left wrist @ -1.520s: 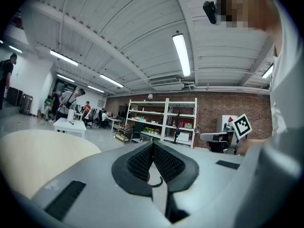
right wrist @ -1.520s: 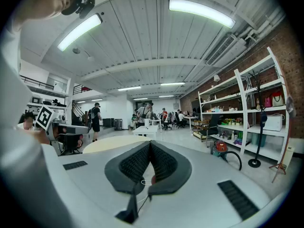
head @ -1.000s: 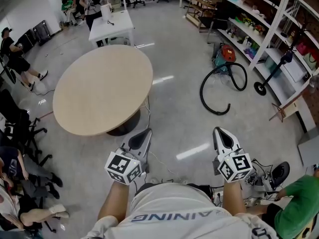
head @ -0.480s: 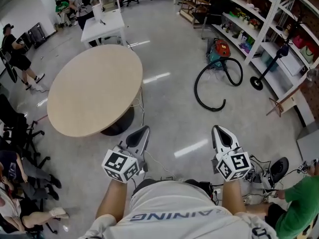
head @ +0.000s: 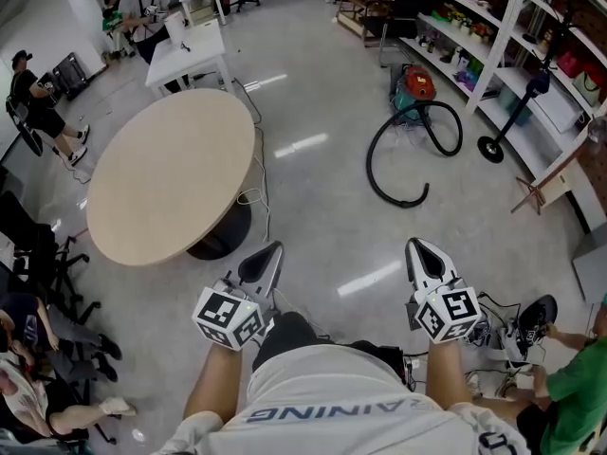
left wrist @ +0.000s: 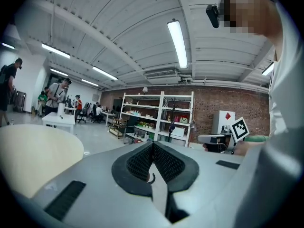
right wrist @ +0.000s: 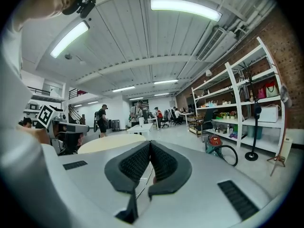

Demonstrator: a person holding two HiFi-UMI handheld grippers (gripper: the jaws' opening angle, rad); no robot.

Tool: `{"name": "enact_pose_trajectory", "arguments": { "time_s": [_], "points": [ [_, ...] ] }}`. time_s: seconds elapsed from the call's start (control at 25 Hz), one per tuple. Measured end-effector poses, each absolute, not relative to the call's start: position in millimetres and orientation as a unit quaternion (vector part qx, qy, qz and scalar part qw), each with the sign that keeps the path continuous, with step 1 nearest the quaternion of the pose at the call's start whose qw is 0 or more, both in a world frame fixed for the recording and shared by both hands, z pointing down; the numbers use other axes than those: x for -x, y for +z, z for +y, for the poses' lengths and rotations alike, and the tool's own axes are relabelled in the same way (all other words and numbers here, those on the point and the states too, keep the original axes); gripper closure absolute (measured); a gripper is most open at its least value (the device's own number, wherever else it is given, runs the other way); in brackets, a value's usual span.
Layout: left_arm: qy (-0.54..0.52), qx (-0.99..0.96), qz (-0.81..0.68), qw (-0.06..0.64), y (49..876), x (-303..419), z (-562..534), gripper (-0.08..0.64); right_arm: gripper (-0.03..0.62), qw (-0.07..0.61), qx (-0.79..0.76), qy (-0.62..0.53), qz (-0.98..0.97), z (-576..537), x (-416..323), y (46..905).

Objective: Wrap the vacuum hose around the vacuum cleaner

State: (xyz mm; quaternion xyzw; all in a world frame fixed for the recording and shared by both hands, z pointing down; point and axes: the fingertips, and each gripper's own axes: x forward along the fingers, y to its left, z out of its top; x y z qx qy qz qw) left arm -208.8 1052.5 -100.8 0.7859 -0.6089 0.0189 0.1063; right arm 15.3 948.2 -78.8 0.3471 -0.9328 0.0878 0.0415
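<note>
- The left gripper [head: 269, 254] and the right gripper [head: 423, 252] are held low by the body, jaws pressed together on nothing.
- A bare, glossy floor [head: 322, 216] (probably slick) is crossed ahead, with a round table [head: 171, 173] to the left.
- Well ahead to the right, the hose [head: 370, 164] is sprawled in a loop from the vacuum cleaner [head: 415, 85] by the shelves [head: 503, 55].
- The hose is judged light, bendy and springy, and best taken near its free end.

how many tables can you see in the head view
2: the round beige table on the left and a white rectangular table beyond it at the top. Further desks at the far end may be hidden.
</note>
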Motion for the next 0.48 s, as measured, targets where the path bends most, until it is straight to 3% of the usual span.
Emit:
{"name": "enact_pose_trajectory", "arguments": {
  "time_s": [0.48],
  "points": [
    [0.011, -0.806, -0.58, 0.119, -77.8, 236.7, 956.1, 0.543, 0.583, 0.06, -0.381, 0.088, -0.918, 868.4, 6.1, -60.4]
  ]
}}
